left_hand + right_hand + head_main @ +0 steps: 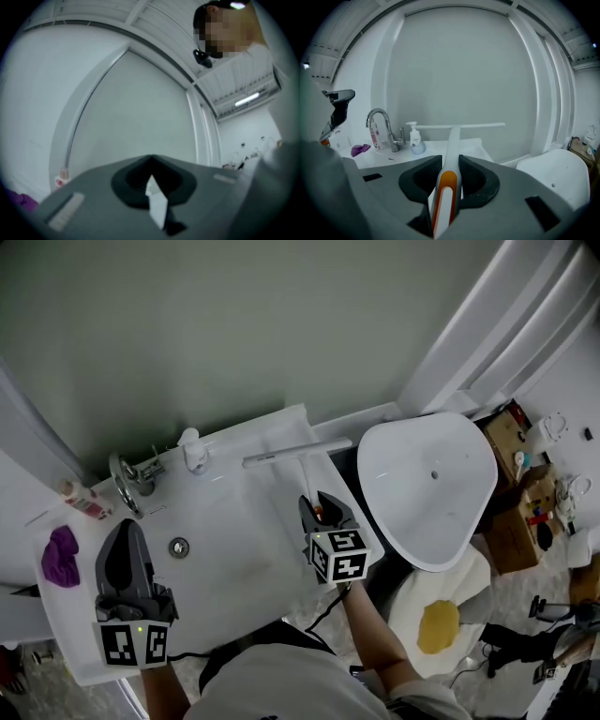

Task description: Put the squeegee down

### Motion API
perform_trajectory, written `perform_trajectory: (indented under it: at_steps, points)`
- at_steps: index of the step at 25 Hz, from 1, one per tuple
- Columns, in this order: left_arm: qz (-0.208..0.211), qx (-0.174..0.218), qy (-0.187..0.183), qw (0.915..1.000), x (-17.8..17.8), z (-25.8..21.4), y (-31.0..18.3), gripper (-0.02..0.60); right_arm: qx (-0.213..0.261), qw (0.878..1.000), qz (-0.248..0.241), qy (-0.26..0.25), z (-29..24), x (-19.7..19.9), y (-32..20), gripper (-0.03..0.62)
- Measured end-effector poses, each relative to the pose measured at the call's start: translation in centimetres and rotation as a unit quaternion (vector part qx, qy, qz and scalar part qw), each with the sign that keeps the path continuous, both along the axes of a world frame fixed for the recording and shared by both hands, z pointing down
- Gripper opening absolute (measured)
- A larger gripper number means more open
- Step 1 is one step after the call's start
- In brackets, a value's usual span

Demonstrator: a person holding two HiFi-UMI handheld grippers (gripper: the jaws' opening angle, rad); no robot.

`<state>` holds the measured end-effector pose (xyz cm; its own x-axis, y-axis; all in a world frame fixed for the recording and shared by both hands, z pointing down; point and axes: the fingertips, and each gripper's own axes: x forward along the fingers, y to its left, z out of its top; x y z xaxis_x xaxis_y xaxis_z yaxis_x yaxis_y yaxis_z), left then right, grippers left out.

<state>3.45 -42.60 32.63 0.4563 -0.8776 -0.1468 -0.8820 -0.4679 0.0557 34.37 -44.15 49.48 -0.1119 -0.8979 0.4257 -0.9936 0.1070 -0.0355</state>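
The squeegee [298, 452] has a long white blade and a white handle with an orange stripe [446, 187]. My right gripper [323, 504] is shut on that handle, and the blade [459, 125] points away from me, level. It hangs over the right part of the white sink counter [281, 512]; I cannot tell whether it touches the counter. My left gripper [127, 532] is over the left side of the basin, its jaws together with nothing held. In the left gripper view the left gripper [151, 158] points up toward the wall.
A chrome faucet [129, 479], a soap dispenser [194, 451], a pink bottle [82, 502] and a purple cloth [61, 555] stand along the counter's back and left. The drain [178, 547] is mid-basin. A white toilet [431, 488] and cardboard boxes [514, 521] are to the right.
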Motion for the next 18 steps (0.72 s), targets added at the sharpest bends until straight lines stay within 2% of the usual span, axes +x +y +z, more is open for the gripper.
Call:
perform_trajectory:
  at_steps: [9, 18]
  points:
    - [-0.057, -0.016, -0.014, 0.9981, -1.3, 1.3, -0.2, 0.008, -0.063, 0.997, -0.047, -0.006, 5.5, -0.4, -3.9, 0.109]
    - [-0.104, -0.031, -0.024, 0.9938, -2.9, 2.4, 0.3, 0.008, -0.11, 0.992, -0.065, 0.003, 10.1, -0.3, -6.6, 0.109]
